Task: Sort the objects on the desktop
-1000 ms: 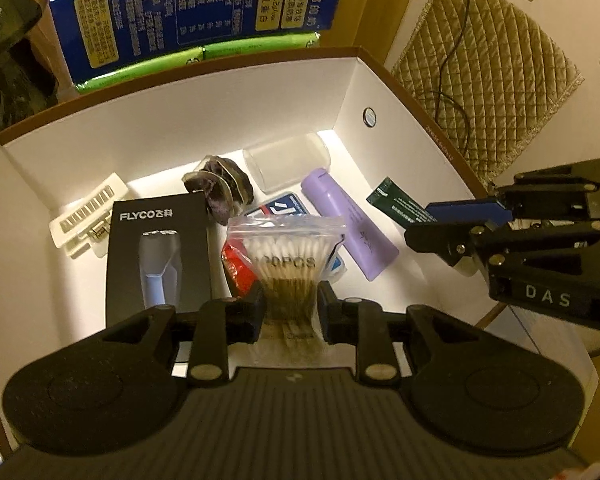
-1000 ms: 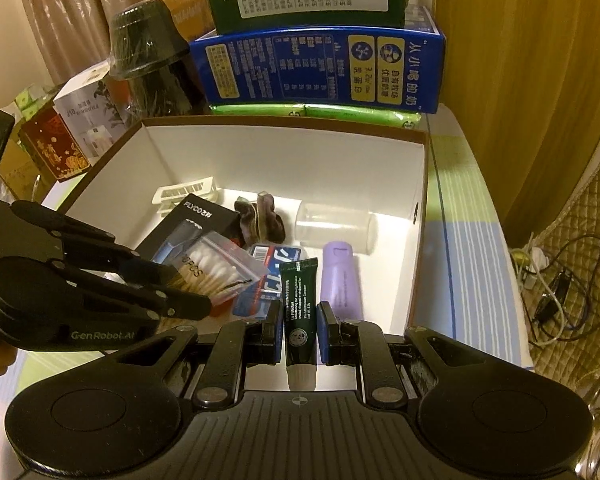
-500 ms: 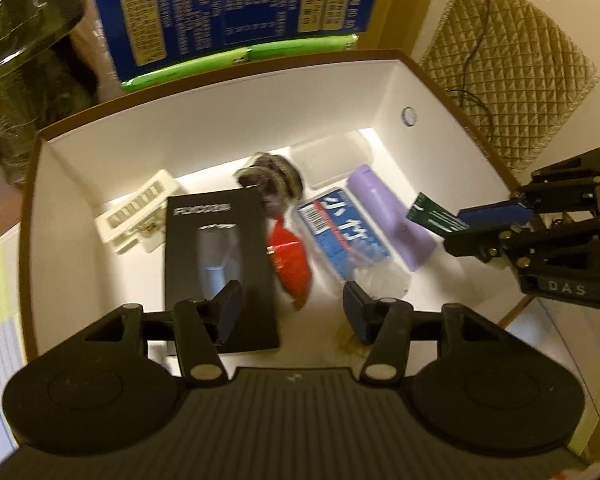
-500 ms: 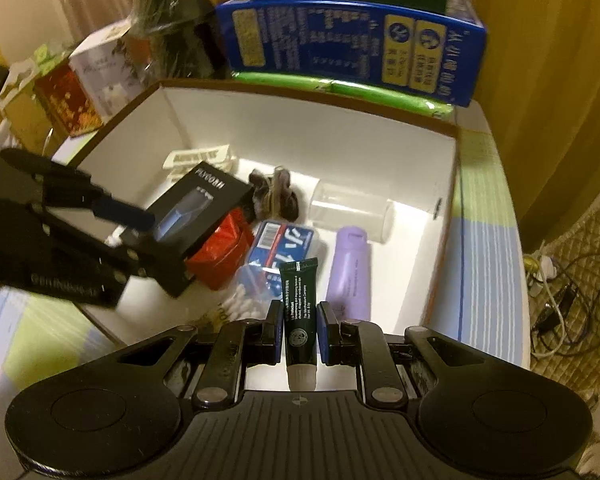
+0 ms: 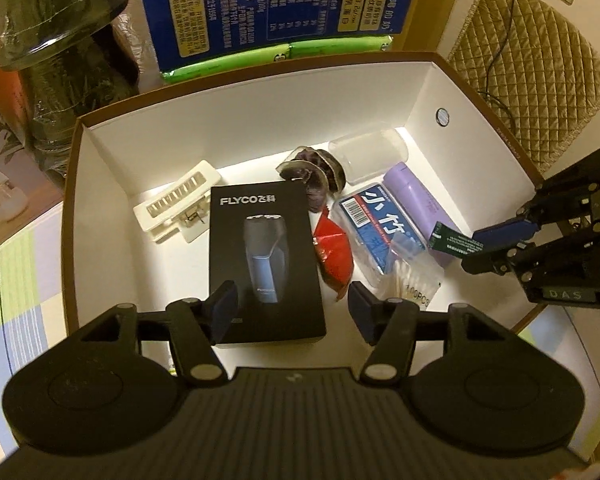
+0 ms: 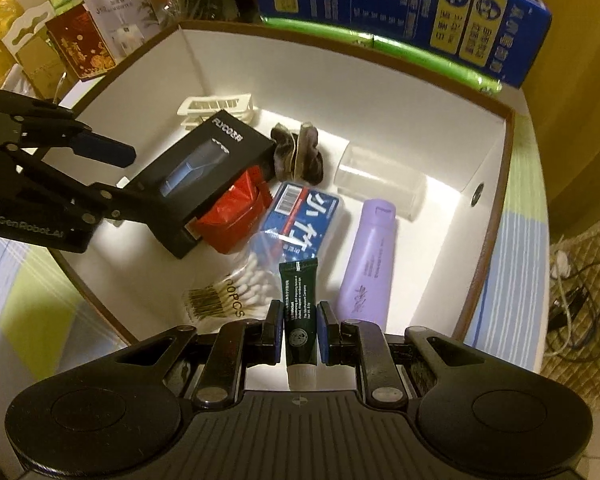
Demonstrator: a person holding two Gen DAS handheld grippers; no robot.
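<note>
A white box with a brown rim (image 5: 260,116) holds a black FLYCO shaver box (image 5: 266,256), a cotton swab bag (image 5: 410,284), a purple bottle (image 5: 416,200), a blue pack (image 5: 376,220), a red packet (image 5: 334,252), a white clip (image 5: 180,204) and a clear case (image 5: 368,152). My left gripper (image 5: 292,312) is open and empty above the box's near side. My right gripper (image 6: 298,334) is shut on a small dark green tube (image 6: 299,308) above the box's near right part; it also shows in the left wrist view (image 5: 450,242).
A blue carton (image 5: 276,8) on green packs stands behind the box. A dark wrapped object (image 5: 56,40) stands at the back left. Small boxes (image 6: 80,40) stand left of the box. A quilted cushion (image 5: 540,68) and cables lie to the right.
My left gripper opened and let go of the cotton swab bag, which now lies in the box. It drew back. My right gripper moved over the box with the green tube.
</note>
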